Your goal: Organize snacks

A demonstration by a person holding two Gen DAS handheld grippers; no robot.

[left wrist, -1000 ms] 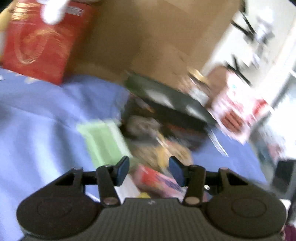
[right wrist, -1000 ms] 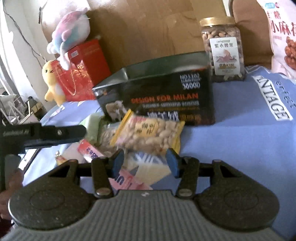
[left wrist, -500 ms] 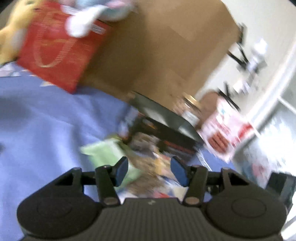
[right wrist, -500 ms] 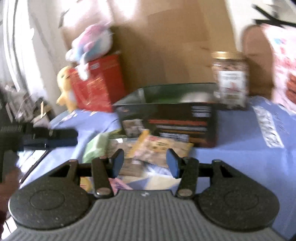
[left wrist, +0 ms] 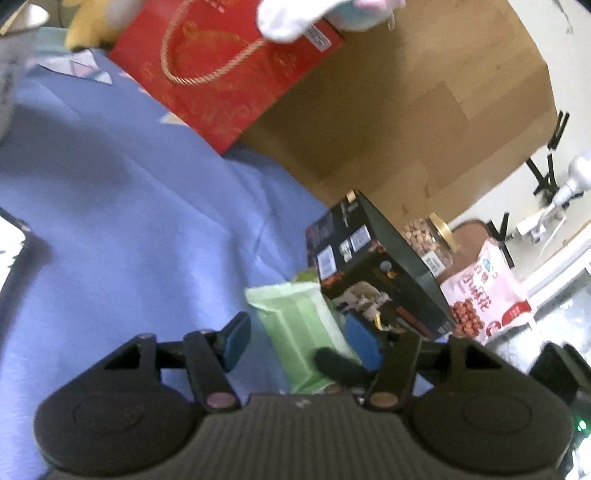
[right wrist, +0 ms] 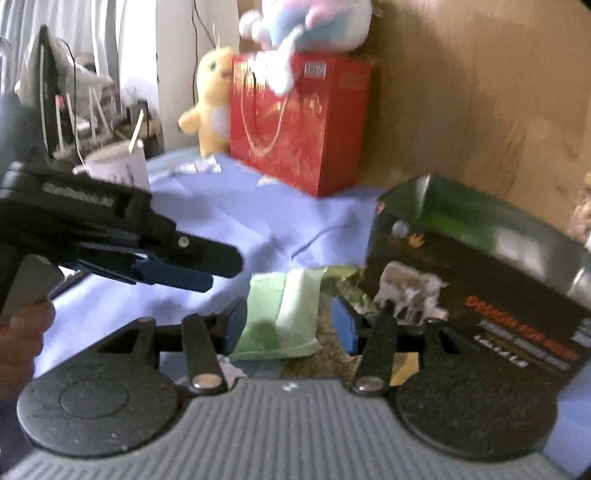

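Grippers first. Left gripper (left wrist: 301,341): blue pads spread and just been widening, nothing pinched; the pale green snack packet (left wrist: 301,332) lies on the cloth in line between them, not pressed. Right gripper (right wrist: 290,323): jaws part-open, empty, the same green packet seen through the gap below. In the right wrist view the left gripper comes in from the left edge, held by a hand (right wrist: 20,343), its tip over the cloth just left of the packet.

Snack pile: the green packet sits on the blue cloth (left wrist: 110,221), at the near-left corner of the black box (right wrist: 480,291), with more wrappers under and beside it, blurred. A beige-yellow packet (right wrist: 404,371) peeks out below the right finger.

The black box is open-topped, green inside, contents can't tell.

Beyond the box: nut jar (left wrist: 430,240) with a gold lid, pink-white snack bag (left wrist: 487,291) beside it.

Farther back: red gift bag (right wrist: 299,122) against the brown panel (right wrist: 480,92), yellow plush (right wrist: 212,99) left of it, white-pink plush (right wrist: 306,22) on top.
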